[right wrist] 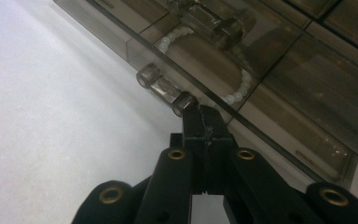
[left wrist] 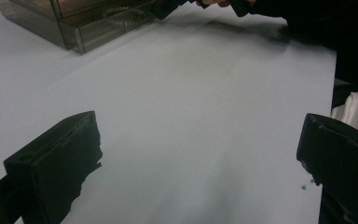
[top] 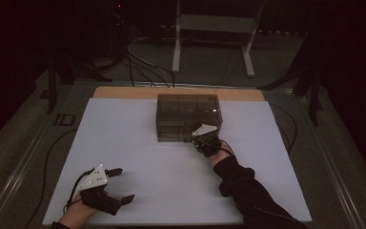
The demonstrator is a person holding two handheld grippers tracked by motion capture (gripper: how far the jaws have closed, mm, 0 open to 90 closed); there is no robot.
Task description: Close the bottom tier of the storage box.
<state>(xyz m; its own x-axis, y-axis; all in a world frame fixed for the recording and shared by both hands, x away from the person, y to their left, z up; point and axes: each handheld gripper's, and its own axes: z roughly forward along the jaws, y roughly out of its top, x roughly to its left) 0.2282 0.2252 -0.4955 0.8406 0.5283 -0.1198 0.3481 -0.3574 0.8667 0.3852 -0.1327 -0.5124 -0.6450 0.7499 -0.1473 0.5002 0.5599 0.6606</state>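
Note:
A smoky see-through drawer box [top: 188, 112] stands at the back middle of the white table top [top: 138, 143]. My right gripper [top: 194, 138] is at the box's lower front, its jaws shut flat against each other. In the right gripper view its tips [right wrist: 204, 112] touch the drawer front beside the right end of a clear bar handle [right wrist: 165, 89]; nothing shows between the pads. A pale bead bracelet [right wrist: 240, 88] lies inside the drawer. My left gripper [top: 125, 184] rests near the front left, open, with bare table between its jaws [left wrist: 198, 154].
The box [left wrist: 74, 18] is far across the table in the left gripper view. A wooden strip [top: 124, 92] edges the table's back. Cables [top: 138, 62] and a white stand [top: 214, 28] are on the floor behind. A dark sleeve [top: 248, 191] crosses the front right.

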